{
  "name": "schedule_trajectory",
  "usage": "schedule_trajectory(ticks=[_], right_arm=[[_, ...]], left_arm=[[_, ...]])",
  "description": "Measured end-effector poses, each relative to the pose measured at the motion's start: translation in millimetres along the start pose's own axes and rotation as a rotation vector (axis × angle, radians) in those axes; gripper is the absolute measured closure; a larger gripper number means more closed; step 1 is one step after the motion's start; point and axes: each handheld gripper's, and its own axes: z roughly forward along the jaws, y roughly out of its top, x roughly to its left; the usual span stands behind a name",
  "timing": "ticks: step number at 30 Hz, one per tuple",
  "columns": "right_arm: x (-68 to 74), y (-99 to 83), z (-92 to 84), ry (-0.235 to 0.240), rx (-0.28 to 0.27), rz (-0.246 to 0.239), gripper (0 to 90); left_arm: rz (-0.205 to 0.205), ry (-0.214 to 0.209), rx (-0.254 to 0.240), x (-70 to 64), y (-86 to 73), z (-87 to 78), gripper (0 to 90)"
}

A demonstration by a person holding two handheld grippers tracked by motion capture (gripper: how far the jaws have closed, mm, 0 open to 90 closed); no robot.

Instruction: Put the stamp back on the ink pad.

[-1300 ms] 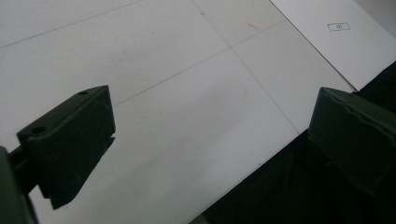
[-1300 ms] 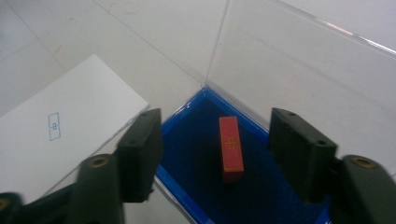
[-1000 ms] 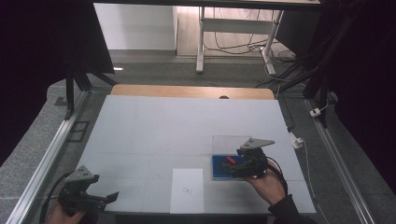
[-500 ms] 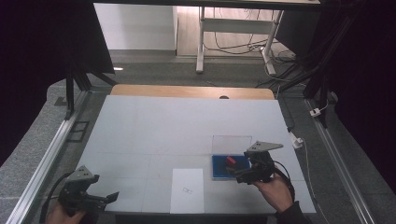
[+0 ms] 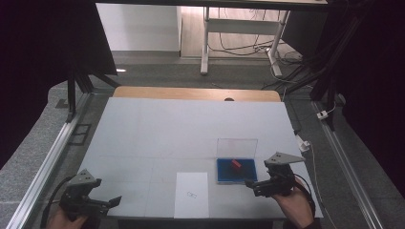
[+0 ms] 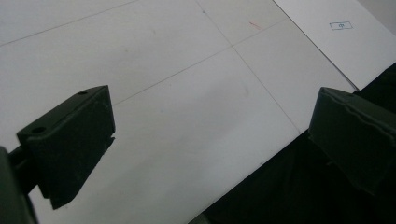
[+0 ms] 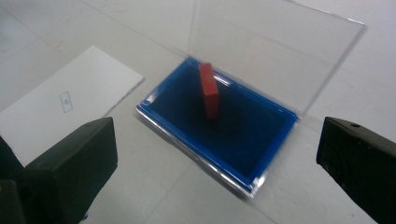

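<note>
Red slab [image 7: 209, 91] upright in glossy blue tray [image 7: 261, 156]

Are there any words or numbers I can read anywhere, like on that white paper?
Nothing reads as a word or number.
The white paper has one small blue boxed mark, too small and blurred to read.
The blue tray, red block and clear lid show no writing.

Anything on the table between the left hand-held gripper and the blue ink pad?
Yes: a white paper sheet lies between the left hand-held gripper and the blue rectangular ink pad, seen in the high view.
</note>
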Motion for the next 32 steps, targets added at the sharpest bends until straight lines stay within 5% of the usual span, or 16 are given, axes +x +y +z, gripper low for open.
schedule_trajectory(ticks=[12, 22, 32], right_arm=[[-8.1, -27.7, -25.0, -0.082, -0.007, 0.063, 0.0], [-11.5, -46.0, -39.1, -0.102, -0.024, 0.126, 0.0], [-10.6, -48.0, -40.1, -0.133, 0.000, 0.120, 0.0]], left_arm=[[-0.002, 0.000, 0.001, 0.2, 0.0, 0.1, 1.0], [-0.004, 0.001, 0.000, 0.4, -0.4, -0.1, 1.0], [-0.004, 0.000, 0.004, 0.0, 0.7, 0.6, 1.0]])
